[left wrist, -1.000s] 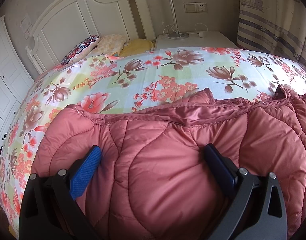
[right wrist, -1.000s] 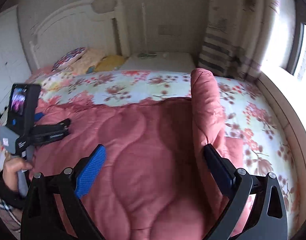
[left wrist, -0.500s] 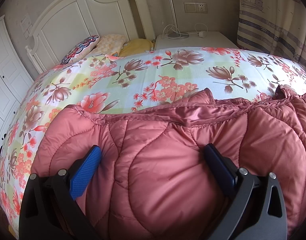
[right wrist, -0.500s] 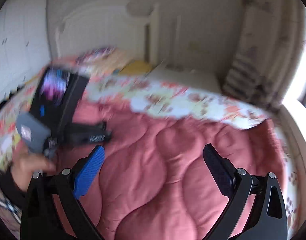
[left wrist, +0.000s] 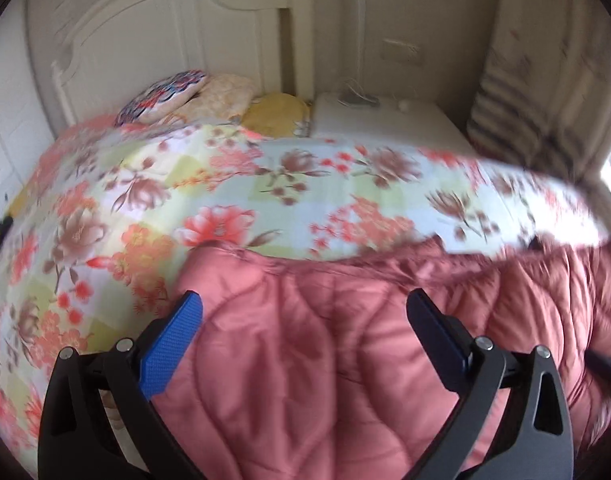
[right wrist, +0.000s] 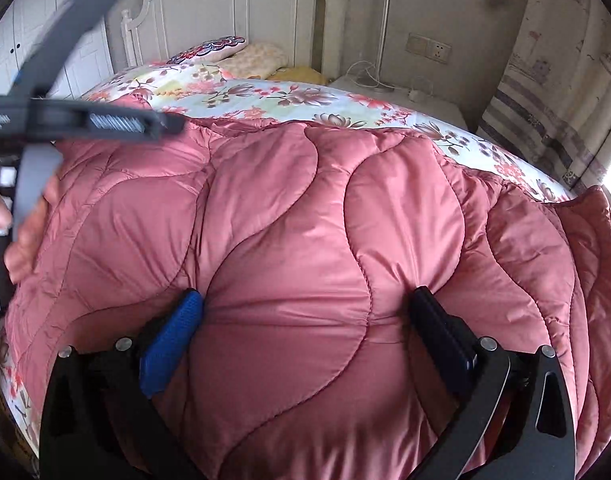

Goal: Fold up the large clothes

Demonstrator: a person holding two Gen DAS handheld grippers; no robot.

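Pressing into pink quilted coat [right wrist: 289,240], right gripper [right wrist: 305,316] jaws spread wide

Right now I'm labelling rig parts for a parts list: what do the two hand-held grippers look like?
Both match. Each hand-held gripper, left and right, has a black angular frame with silver screw heads and triangular cut-outs, one textured blue finger pad and one dark pad. Seen from the right wrist, the left unit has a grey handle.

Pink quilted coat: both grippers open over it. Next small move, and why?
Probably close the right gripper on the bulge of the pink quilted coat between its fingers. Both it and the left gripper are open and hold nothing, and the coat lies spread on the floral bedspread.
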